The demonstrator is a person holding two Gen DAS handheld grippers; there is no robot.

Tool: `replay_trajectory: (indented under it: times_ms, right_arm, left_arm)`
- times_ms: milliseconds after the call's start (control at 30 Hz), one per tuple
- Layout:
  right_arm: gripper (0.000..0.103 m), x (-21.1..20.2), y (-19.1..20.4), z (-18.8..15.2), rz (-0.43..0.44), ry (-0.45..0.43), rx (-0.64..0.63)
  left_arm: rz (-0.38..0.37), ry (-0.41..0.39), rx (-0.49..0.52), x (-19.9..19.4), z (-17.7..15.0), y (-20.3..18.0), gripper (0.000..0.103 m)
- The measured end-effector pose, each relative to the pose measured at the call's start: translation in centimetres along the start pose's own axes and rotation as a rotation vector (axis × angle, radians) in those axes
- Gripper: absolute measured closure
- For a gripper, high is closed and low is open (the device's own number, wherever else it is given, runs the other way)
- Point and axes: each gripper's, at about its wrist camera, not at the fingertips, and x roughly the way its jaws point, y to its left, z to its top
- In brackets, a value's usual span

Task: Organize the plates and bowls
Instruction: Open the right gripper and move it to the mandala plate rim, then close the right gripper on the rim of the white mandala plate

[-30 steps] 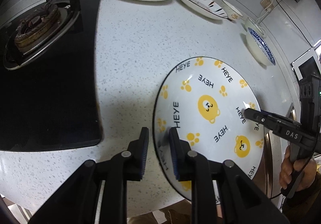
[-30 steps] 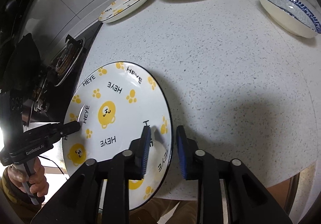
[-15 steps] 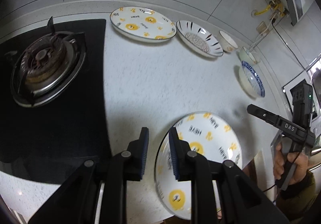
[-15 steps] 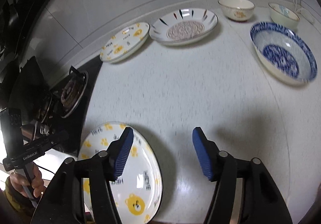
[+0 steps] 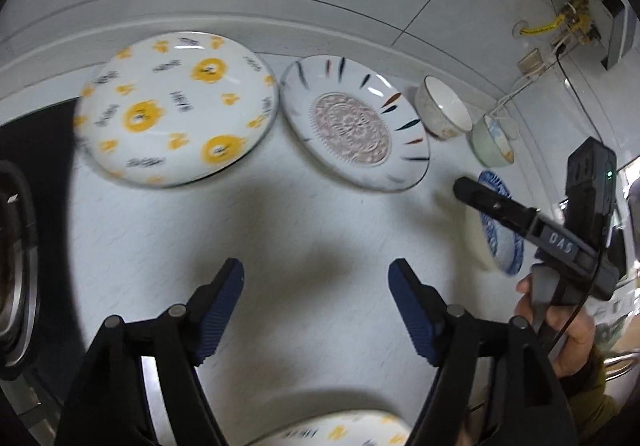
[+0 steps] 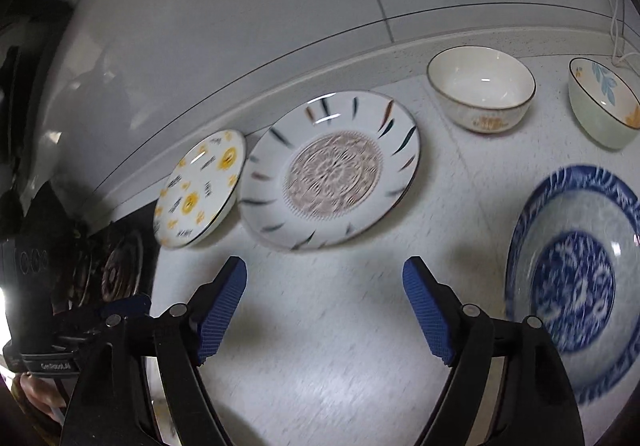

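Observation:
My left gripper (image 5: 316,266) hangs over bare countertop, its jaws opening with nothing between them. A yellow bear plate (image 5: 340,430) lies at the bottom edge, behind its fingers. A second yellow bear plate (image 5: 176,110) and a patterned plate (image 5: 352,130) sit ahead by the wall. My right gripper (image 6: 325,266) is also opening and holds nothing. Before it lies the patterned plate (image 6: 332,174), with the blue bowl (image 6: 576,278) to its right. In the left wrist view the right gripper (image 5: 464,188) partly hides the blue bowl (image 5: 500,230).
A cream bowl (image 6: 480,94) and a pale green bowl (image 6: 604,110) stand at the back right by the wall. The black stove (image 5: 16,266) with its burner (image 6: 120,270) borders the counter on the left. A hand (image 5: 568,330) holds the right gripper's handle.
Both grippers let go of the yellow bear plate at the counter's front, opened wide, and moved up and toward the back row of dishes. That plate now shows only at the left view's bottom edge.

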Motion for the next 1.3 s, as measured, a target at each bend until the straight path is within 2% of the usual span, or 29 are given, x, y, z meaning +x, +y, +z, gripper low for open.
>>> replay_trajectory:
  times_ms: [100,200,467,833,933,967,1000,1067,1133,1167,1200,1233,1300]
  right_arm:
    - [0.026,1.4,-1.5,1.8,0.0,0.022,0.033]
    - [0.026,2.3,-2.7,3.1,0.007,0.04,0.062]
    - [0.026,4.6,-4.1,5.3,0.024,0.064,0.093]
    - [0.027,7.8,-4.2,8.2,-0.047,0.077,0.026]
    - [0.041,8.6,-4.4,8.8,-0.043,0.1,0.013]
    - [0.049,8.9,-4.5,8.8,-0.033,0.107,0.016]
    - [0.056,9.0,-4.5,8.8,-0.037,0.112,0.012]
    - [0.063,9.3,-4.7,8.8,-0.056,0.122,0.002]
    - [0.069,9.5,-5.0,8.8,-0.066,0.126,0.002]
    - [0.075,9.4,-5.2,8.8,-0.073,0.124,0.003]
    - [0.08,9.3,-5.3,8.8,-0.078,0.124,0.003]
    - [0.083,9.3,-5.5,8.8,-0.083,0.123,0.001]
    - [0.084,9.2,-5.5,8.9,-0.079,0.126,-0.006]
  left_arm:
    - [-0.073,0.033,-0.069,3.0,2.4,0.0,0.029]
    - [-0.1,0.045,-0.115,5.2,4.1,0.1,0.029]
    - [-0.074,0.035,-0.168,8.5,7.1,0.5,0.029]
    - [-0.041,-0.029,-0.2,10.3,9.2,-0.4,0.03]
    - [-0.043,-0.039,-0.221,10.6,9.6,-0.4,0.032]
    - [-0.048,-0.04,-0.23,10.6,9.7,-0.2,0.032]
    - [-0.054,-0.039,-0.243,10.7,9.8,-0.1,0.035]
    - [-0.068,-0.039,-0.281,10.5,9.7,0.7,0.043]
    - [-0.076,-0.028,-0.329,10.2,9.6,2.0,0.06]
    - [-0.079,-0.019,-0.355,10.2,9.6,2.5,0.064]
    - [-0.074,-0.015,-0.371,10.2,9.6,2.9,0.073]
    - [-0.064,-0.011,-0.374,10.3,9.6,3.2,0.081]
    - [-0.042,-0.001,-0.368,10.6,9.3,3.4,0.089]
